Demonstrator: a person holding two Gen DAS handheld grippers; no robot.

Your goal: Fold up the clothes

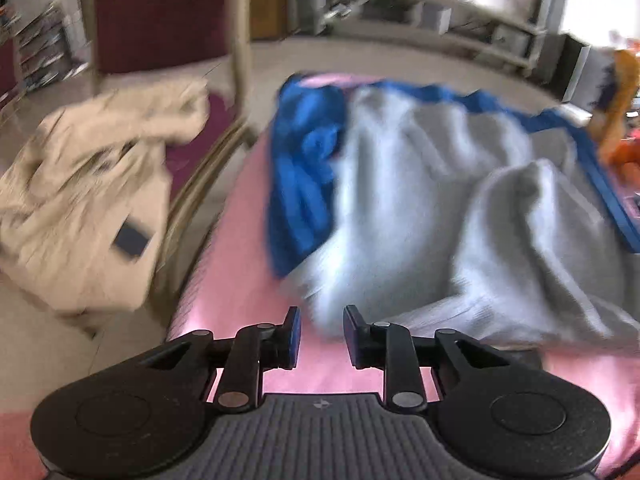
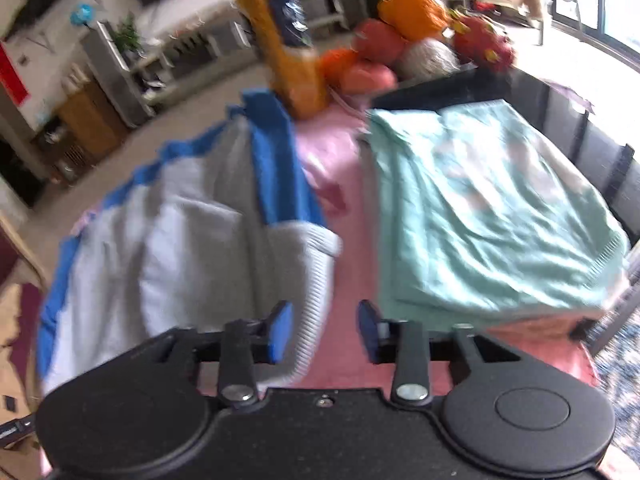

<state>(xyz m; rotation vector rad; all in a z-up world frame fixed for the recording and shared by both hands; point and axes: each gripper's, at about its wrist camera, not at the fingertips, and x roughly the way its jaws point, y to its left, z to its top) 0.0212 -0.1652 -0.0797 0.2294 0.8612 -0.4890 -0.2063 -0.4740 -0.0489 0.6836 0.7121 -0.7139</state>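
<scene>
Jaws of the left gripper [image 1: 322, 326] stand slightly apart over the pink cloth [image 1: 240, 248] of the table, gripping nothing; the near edge of the grey and blue sweatshirt [image 1: 432, 208] lies just beyond them. Jaws of the right gripper [image 2: 325, 326] are likewise slightly parted, the sweatshirt's ribbed hem [image 2: 316, 300] lying in the gap but not pinched. This garment sprawls rumpled, its long axis running away from both cameras. A folded mint garment [image 2: 480, 216] lies to its right in a dark tray [image 2: 560, 112]; fruit [image 2: 412, 12] sits behind. A beige jacket [image 1: 80, 200] drapes over a chair [image 1: 240, 52]. Motion blur smears the room beyond
</scene>
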